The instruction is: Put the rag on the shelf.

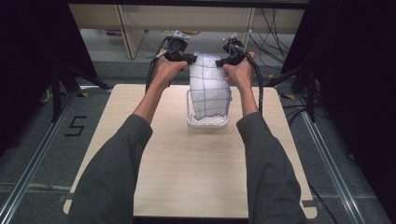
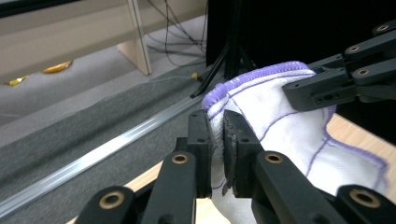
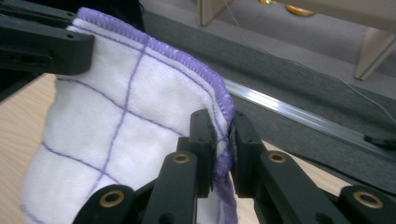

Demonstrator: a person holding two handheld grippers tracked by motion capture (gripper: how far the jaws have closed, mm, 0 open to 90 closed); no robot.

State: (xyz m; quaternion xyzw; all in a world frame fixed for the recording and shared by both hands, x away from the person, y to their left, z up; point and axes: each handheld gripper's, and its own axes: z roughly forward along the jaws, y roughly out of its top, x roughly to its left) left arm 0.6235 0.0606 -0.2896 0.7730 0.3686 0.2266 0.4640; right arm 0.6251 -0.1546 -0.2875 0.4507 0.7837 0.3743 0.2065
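White cloth (image 1: 208, 86) hangs between both grippers — corners pinched.

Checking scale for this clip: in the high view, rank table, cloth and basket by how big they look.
1. Table, largest by far.
2. Cloth, hanging from the left gripper and right gripper.
3. Basket, though the cloth hides much of it, so this place is unsure.

White cloth (image 1: 208, 86) with purple grid lines and purple hem, seemingly white basket (image 1: 207, 122), pale wood-grain table (image 1: 187, 168)
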